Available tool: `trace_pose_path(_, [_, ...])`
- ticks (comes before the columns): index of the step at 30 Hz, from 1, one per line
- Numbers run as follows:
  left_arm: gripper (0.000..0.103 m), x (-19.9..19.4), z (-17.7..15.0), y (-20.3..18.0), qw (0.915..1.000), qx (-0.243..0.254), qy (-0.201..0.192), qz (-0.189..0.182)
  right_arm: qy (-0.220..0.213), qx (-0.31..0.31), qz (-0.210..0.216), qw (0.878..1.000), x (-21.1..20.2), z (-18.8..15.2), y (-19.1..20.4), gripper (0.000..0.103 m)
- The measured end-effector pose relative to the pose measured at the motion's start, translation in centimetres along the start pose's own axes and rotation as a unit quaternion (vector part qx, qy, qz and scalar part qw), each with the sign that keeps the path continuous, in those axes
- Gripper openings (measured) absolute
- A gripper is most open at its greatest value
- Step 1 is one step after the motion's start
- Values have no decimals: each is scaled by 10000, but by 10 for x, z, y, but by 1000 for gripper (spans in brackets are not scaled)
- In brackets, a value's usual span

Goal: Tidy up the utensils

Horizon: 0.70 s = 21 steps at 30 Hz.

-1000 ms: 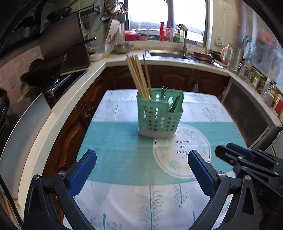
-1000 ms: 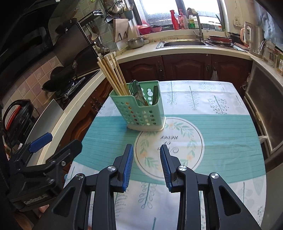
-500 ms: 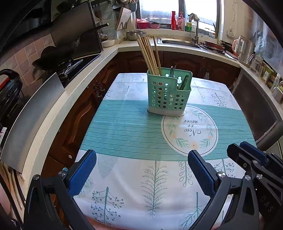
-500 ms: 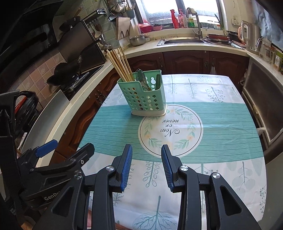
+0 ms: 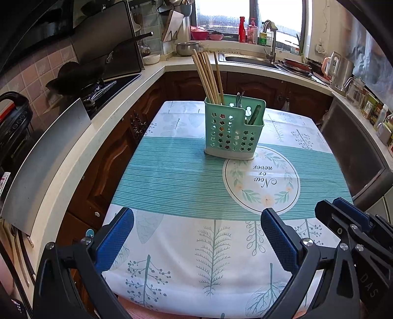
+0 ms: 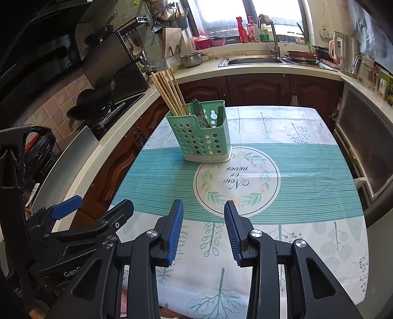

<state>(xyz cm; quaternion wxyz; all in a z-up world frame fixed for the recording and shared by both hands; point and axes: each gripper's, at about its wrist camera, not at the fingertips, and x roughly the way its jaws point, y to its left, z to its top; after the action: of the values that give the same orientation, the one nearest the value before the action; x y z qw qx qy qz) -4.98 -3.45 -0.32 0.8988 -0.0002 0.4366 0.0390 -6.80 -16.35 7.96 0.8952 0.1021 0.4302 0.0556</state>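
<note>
Over tablecloth (image 5: 172, 176), left gripper (image 5: 196, 235) wide open, empty

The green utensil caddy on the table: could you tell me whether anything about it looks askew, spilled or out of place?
Nothing stands out. The green utensil caddy stands upright on the tablecloth, wooden chopsticks leaning in one compartment, cutlery in the others; nothing has spilled.

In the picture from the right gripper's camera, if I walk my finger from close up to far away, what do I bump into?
right gripper → round wreath print on the tablecloth → green utensil holder with chopsticks → brown cabinets → sink → window.
</note>
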Motion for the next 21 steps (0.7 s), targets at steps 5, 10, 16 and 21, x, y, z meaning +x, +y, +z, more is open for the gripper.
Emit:
trace_pose_path(5, [102, 0, -1, 0, 10000, 0, 19, 0, 6, 10, 16, 10000, -1, -1, 0, 36])
trace_pose_path(10, [102, 0, -1, 0, 10000, -5, 50, -3, 23, 25, 26, 10000, 0, -1, -1, 36])
trace_pose_path(16, [102, 3, 0, -2, 10000, 5, 89, -7, 50, 66, 42, 10000, 6, 0, -1, 36])
trace_pose_path(21, [102, 5, 0, -3, 9999, -8, 135, -21, 81, 88, 57, 9999, 10, 0, -3, 36])
